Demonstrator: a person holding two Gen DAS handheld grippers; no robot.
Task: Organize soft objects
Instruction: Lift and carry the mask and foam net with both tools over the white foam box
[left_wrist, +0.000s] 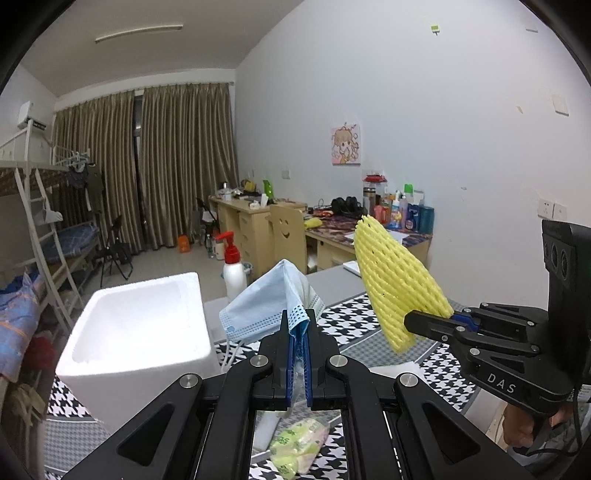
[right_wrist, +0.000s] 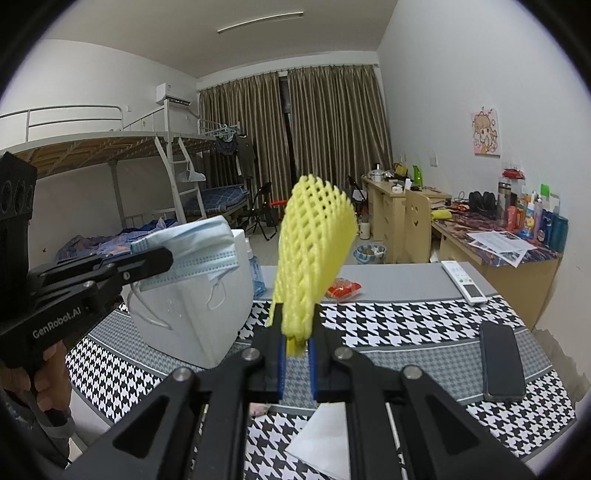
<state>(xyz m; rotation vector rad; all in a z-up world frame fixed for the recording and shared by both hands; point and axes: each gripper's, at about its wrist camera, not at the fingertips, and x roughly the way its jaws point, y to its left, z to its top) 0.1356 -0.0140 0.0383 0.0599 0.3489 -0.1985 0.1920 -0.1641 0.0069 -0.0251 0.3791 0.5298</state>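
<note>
Now left claw (left_wrist: 298, 321) pinches blue mask (left_wrist: 266, 302), right claw (right_wrist: 295, 334) pinches yellow foam net (right_wrist: 314, 240). Both held high over bench (right_wrist: 406, 332), probably for dropping into white box (left_wrist: 136, 332).

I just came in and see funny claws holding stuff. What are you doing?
A person is tidying soft things with two hand-held grippers. The left gripper is pinching a blue face mask, and the right gripper is pinching a yellow foam net. Both are held up in the air above the checkered table, near a white foam box. Neither thing is in the box yet.
</note>
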